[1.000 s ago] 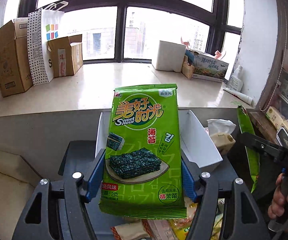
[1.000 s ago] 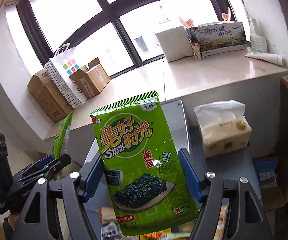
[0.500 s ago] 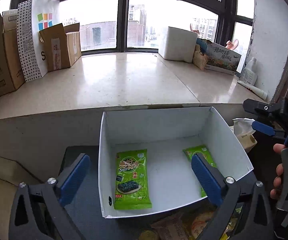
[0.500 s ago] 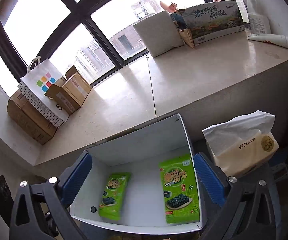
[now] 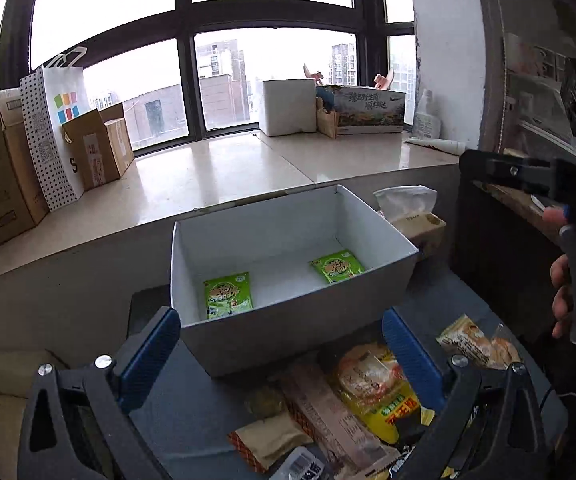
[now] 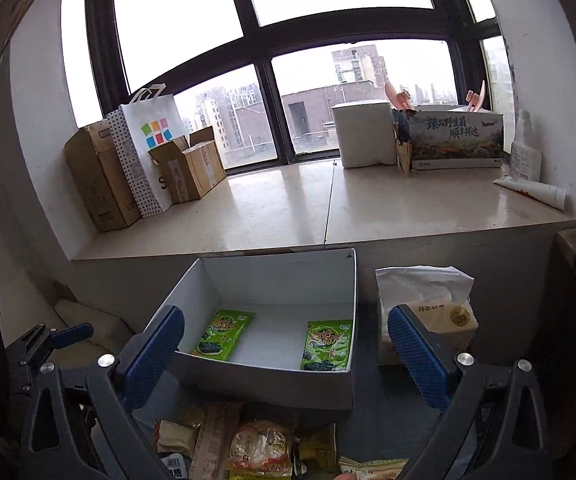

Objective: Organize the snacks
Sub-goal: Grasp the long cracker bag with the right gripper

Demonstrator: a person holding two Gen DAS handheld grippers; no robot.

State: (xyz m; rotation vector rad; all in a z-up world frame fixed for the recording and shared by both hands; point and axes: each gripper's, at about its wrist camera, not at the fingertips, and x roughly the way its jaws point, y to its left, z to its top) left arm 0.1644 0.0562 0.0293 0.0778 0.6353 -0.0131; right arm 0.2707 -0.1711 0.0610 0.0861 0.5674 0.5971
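Both claws, left claw (image 5: 282, 354) and right claw (image 6: 286, 350), now gape empty; a second ago each gripped a green seaweed packet. Those packets (image 6: 222, 335) (image 6: 326, 345) lie inside the white box (image 6: 272, 388). More snacks (image 5: 371, 396) wait in front of the box.

Likely a lived-in flat or office corner, high up: wide window sill (image 6: 367, 216) with cardboard boxes (image 6: 100, 176), paper shopping bag (image 6: 148, 152), tissue pack (image 6: 423, 308); tower blocks outside.
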